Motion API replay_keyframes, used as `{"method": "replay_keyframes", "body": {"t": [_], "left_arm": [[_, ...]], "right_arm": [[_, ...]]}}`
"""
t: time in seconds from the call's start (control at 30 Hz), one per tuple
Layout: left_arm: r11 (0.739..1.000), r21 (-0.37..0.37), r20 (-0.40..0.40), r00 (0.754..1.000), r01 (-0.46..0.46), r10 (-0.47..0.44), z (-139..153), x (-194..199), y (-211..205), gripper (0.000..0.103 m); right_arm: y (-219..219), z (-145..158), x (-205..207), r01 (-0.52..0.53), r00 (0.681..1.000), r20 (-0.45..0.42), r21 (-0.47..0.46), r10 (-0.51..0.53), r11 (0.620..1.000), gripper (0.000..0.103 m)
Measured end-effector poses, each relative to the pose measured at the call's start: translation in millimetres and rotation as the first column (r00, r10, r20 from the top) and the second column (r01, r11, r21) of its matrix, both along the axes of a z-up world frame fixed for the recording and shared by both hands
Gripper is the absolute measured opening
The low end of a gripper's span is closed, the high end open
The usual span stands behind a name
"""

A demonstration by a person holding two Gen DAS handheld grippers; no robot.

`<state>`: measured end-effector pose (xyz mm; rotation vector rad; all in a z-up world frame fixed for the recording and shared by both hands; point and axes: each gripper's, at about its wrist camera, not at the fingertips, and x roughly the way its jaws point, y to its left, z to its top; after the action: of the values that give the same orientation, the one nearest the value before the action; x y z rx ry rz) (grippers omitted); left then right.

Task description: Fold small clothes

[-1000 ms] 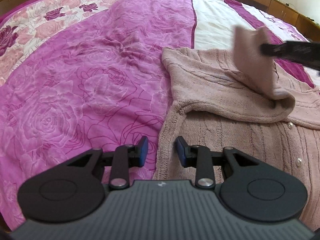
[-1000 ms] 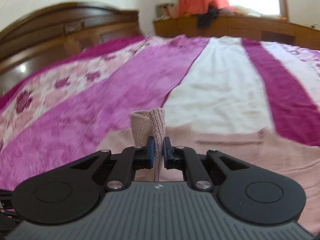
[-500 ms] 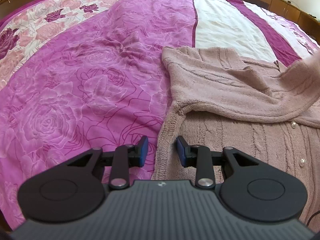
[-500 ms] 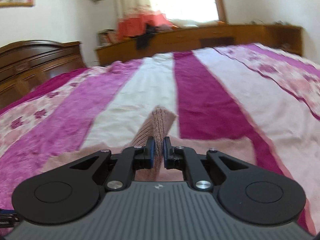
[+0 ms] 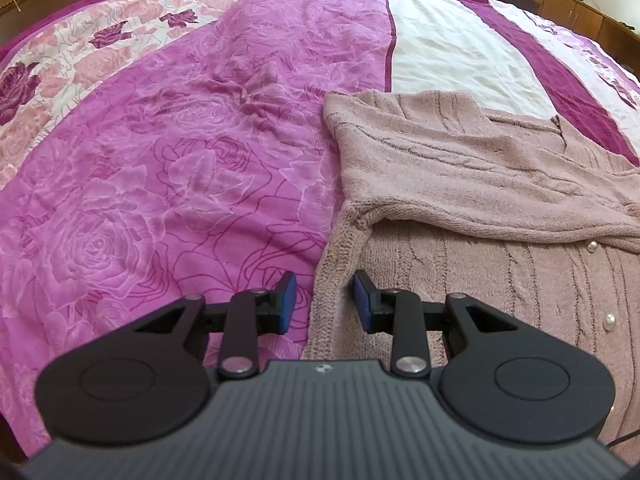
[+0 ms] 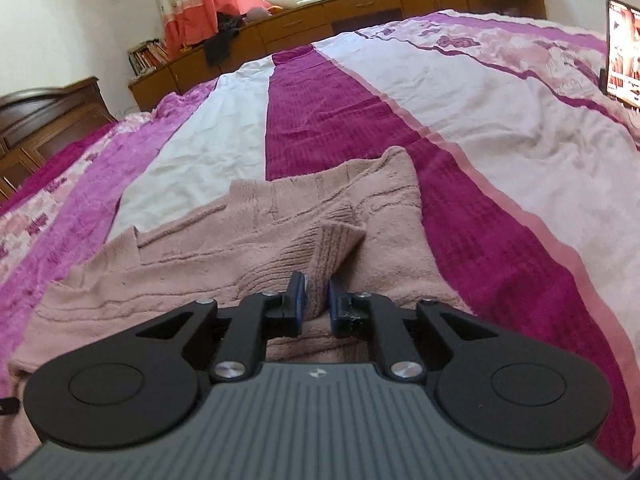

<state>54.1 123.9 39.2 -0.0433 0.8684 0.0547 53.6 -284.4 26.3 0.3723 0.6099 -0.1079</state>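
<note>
A dusty-pink knitted cardigan with pearl buttons lies flat on the bed, one sleeve folded across its chest. My left gripper hovers open just over the cardigan's left edge, nothing between its pads. In the right wrist view the same cardigan spreads out ahead and to the left. My right gripper is low over it, shut on the ribbed sleeve cuff, which stands up between the blue pads.
A bedspread in pink rose, white and magenta stripes covers the whole bed. A dark wooden headboard is at the left, low wooden cabinets run along the far wall, and a lit screen stands at the right edge.
My right gripper carried the sleeve cuff from high over the cardigan's middle out to the right and down onto the garment. It has left the left wrist view. The left gripper stayed put.
</note>
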Motion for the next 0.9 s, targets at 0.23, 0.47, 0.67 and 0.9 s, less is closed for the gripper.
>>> {"method": "replay_keyframes", "body": {"t": [0.23, 0.47, 0.67, 0.9], "left_arm": [[1.000, -0.020, 0.038, 0.999, 0.024, -0.023, 13.4, -1.1, -6.2, 0.033], [0.997, 0.001, 0.110, 0.991, 0.081, -0.081, 26.5, 23.9, -22.6, 0.033], [0.998, 0.005, 0.138, 0.988, 0.066, -0.066, 15.9, 67.2, -26.4, 0.033], [1.000, -0.011, 0.068, 0.998, 0.018, -0.017, -10.4, 87.4, -14.5, 0.036]], "right_arm": [[-7.5, 18.0, -3.7, 0.006, 0.998, 0.054, 0.076, -0.010, 0.997, 0.056], [-13.5, 8.4, 24.3, 0.030, 1.000, 0.002, 0.070, -0.030, 0.997, 0.012], [-8.3, 28.1, 3.8, 0.066, 0.991, 0.121, -0.062, -0.058, 0.996, 0.010], [-13.3, -2.9, 7.3, 0.031, 0.999, -0.013, -0.099, -0.033, 0.995, 0.012]]}}
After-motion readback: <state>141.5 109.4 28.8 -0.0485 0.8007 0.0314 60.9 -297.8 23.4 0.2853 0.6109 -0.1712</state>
